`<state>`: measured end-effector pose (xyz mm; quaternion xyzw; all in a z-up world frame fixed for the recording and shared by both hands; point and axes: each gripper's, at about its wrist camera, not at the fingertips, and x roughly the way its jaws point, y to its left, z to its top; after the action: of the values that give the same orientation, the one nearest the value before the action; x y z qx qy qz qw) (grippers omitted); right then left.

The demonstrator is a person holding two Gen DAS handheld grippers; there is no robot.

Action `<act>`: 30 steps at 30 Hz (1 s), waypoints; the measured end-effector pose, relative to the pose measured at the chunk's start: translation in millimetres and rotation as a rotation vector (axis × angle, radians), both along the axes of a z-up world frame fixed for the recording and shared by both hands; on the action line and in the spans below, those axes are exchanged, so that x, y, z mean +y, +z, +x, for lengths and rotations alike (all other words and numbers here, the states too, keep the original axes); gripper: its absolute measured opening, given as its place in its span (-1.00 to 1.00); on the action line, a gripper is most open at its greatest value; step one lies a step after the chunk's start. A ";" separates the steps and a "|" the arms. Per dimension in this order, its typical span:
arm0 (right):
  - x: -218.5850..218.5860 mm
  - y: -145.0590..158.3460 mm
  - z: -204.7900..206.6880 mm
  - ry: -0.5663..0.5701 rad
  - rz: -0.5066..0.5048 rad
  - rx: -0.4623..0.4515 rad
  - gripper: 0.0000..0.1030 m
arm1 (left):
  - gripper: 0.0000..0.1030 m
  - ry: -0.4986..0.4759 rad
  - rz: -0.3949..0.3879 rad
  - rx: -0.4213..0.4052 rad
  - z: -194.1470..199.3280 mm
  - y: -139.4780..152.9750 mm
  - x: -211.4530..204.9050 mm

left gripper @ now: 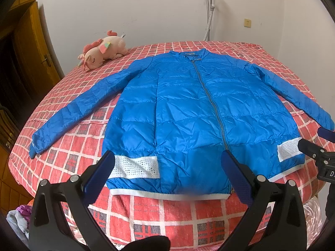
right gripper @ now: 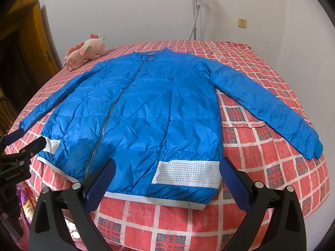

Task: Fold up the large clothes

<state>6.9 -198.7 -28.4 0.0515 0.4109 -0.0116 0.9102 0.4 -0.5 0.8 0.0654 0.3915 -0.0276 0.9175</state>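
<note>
A blue quilted jacket (left gripper: 188,108) lies flat and zipped on the bed, front up, both sleeves spread out. It also shows in the right wrist view (right gripper: 146,115). It has white studded bands near the white hem. My left gripper (left gripper: 167,159) is open and empty, hovering over the hem's left half. My right gripper (right gripper: 167,165) is open and empty over the hem's right half. The right gripper also shows at the left wrist view's right edge (left gripper: 316,142). The left gripper shows at the right wrist view's left edge (right gripper: 25,142).
The bed (left gripper: 146,215) has a red and white checked cover. A pink plush unicorn (left gripper: 102,51) lies at the far left corner. A wooden door (left gripper: 27,48) is at the left. A garment steamer (left gripper: 209,10) stands by the wall behind the bed. Clothes (left gripper: 18,217) lie beside the bed, lower left.
</note>
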 end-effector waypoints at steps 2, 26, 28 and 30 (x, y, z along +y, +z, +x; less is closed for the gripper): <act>0.1 0.0 0.1 0.000 0.000 0.000 0.92 | 0.94 0.000 0.000 0.000 0.0 0.0 -0.2; -1.1 -0.6 0.3 0.001 0.001 -0.002 0.92 | 0.94 0.001 0.003 0.000 2.2 -0.7 2.2; -0.8 -0.7 0.2 0.001 0.002 -0.002 0.92 | 0.94 0.001 0.004 -0.001 1.9 -0.8 1.7; -0.6 -0.8 0.3 0.001 0.001 -0.002 0.92 | 0.94 0.001 0.005 -0.002 2.4 -0.5 1.7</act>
<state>7.2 -199.3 -29.2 0.0518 0.4098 -0.0109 0.9106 2.8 1.3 0.3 0.0673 0.3907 -0.0263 0.9177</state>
